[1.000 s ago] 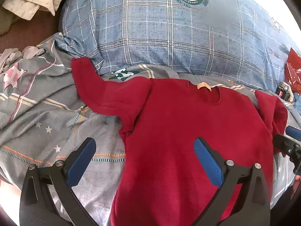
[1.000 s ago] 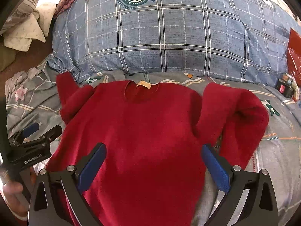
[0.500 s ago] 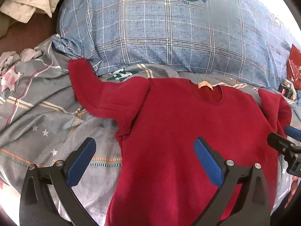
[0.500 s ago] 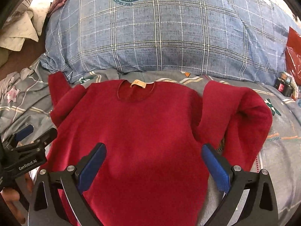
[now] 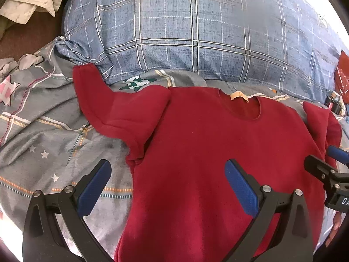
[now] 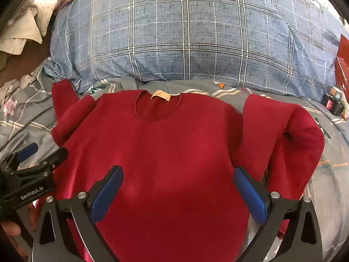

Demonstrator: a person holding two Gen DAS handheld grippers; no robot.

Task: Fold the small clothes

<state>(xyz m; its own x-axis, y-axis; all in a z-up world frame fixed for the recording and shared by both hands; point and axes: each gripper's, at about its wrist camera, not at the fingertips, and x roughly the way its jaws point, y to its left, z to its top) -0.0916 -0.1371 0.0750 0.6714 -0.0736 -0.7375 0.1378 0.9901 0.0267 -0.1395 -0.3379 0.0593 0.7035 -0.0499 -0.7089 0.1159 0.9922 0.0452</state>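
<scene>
— Both grippers hang over the work with nothing in them: the left gripper (image 5: 168,185) has its jaws spread wide at the bottom of its frame, and the right gripper (image 6: 178,192) is spread just as wide in its own view. What are they over?

— A red sweater (image 6: 165,152), lying flat and face up on the grey bedspread (image 5: 43,135), collar toward the blue checked pillow (image 6: 196,43) in the upper half of the frame.

— How would it handle?

— Soft, thick and limp, I judge; light, fuzzy enough not to slip. It will sag wherever it isn't held, so pinch at seams or edges.

— Where exactly?

— The left sleeve (image 5: 104,109) stretches out toward the upper left, its cuff touching the pillow; I'd take it by the cuff. The right sleeve (image 6: 283,135) is doubled over at centre right, so grab its outer fold.

— Room to move?

— Open bedspread at left and right. The pillow shuts off the top, and a small dark object (image 6: 333,103) sits at the right edge, near that sleeve.
</scene>
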